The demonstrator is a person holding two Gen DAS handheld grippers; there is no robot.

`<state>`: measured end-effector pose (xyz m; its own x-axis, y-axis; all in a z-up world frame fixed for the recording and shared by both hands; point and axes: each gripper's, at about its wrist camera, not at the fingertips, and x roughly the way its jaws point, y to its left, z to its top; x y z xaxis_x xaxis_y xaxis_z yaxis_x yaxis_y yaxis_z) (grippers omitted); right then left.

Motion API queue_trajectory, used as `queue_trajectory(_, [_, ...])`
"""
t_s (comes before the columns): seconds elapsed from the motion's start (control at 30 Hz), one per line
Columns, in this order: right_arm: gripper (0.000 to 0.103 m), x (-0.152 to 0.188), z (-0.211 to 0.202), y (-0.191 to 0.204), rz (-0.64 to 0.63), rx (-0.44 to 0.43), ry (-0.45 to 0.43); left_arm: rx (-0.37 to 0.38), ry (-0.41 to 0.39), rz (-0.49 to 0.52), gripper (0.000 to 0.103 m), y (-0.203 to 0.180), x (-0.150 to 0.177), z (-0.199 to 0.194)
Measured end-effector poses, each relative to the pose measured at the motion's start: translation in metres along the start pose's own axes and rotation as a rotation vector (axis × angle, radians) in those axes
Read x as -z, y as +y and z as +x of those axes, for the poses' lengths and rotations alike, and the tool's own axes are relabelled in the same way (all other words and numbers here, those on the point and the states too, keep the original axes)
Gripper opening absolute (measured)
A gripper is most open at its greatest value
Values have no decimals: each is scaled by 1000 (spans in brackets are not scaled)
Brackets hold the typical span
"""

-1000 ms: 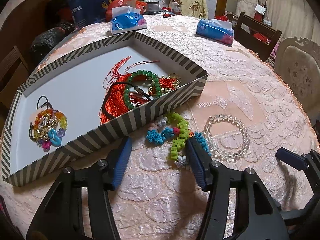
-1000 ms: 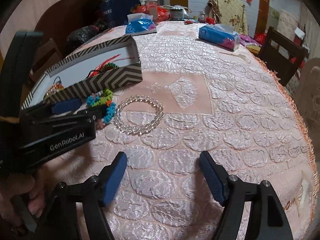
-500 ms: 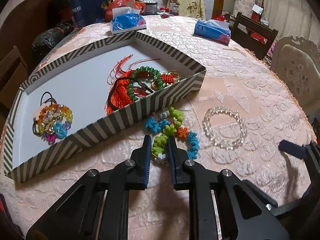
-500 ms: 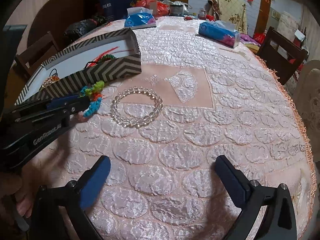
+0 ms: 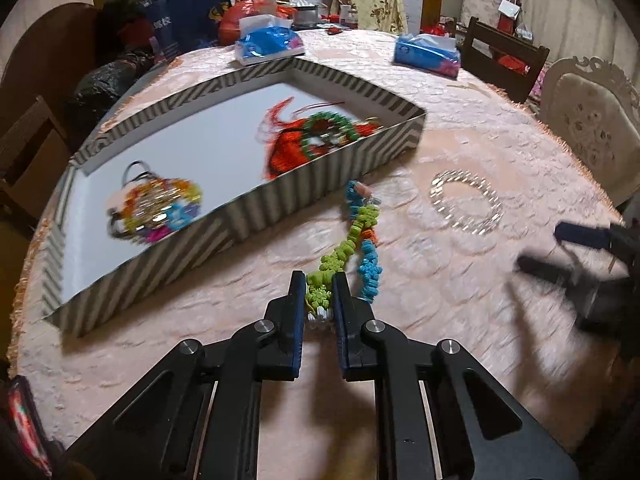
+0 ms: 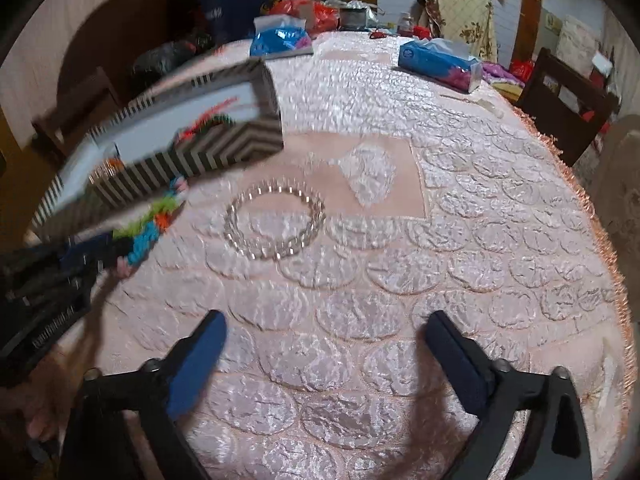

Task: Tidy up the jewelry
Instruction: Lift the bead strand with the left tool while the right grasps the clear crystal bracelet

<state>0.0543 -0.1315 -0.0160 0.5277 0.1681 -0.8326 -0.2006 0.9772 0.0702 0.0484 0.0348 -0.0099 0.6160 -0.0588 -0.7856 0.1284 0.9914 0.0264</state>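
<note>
My left gripper (image 5: 318,294) is shut on one end of a green, blue and orange knotted bracelet (image 5: 354,236), which hangs stretched out above the tablecloth, just right of a striped tray (image 5: 248,208). The bracelet also shows in the right wrist view (image 6: 154,224). The tray holds a multicoloured bead bracelet (image 5: 160,210) at its near left and a green bead bracelet on red tassels (image 5: 320,136) at its far right. A clear bead bracelet (image 5: 466,204) lies on the cloth, ahead of my open, empty right gripper (image 6: 324,340).
Two blue tissue packs (image 5: 268,44) (image 5: 426,54) sit at the far side of the round table. Bags (image 5: 192,24) crowd the far left. Wooden chairs (image 5: 508,60) stand around the table's edge on the right.
My left gripper closed on the knotted bracelet and lifted it, pulling it out long. My right gripper stayed open and drew slightly closer to the clear bracelet.
</note>
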Motion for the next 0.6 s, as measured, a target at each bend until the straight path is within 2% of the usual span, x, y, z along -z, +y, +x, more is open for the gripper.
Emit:
queue_trajectory(0.07, [72, -5, -5, -9, 48, -53, -19, -4, -2, -10, 12, 9, 5, -1])
queue_trajectory(0.1, [64, -9, -6, -12, 53, -81, -30, -3, -13, -17, 12, 13, 8, -2])
queue_trajectory(0.17, [53, -21, -9, -12, 20, -96, -59, 2, -12, -32, 12, 16, 8, -1])
queue_trajectory(0.23, [46, -31, -8, -8, -23, -117, -81, 0, -11, -35, 12, 16, 8, -1])
queue_trajectory(0.33, [27, -45, 4, -6, -73, -155, -65, 5, -10, -42, 12, 16, 8, -1])
queue_trajectory(0.5, [25, -52, 29, 0, -112, -147, -37, 14, -9, -51, 12, 18, 6, -1])
queue_trajectory(0.6, [26, -50, 32, 7, -163, -107, -55, 11, -9, -51, 12, 18, 6, -1])
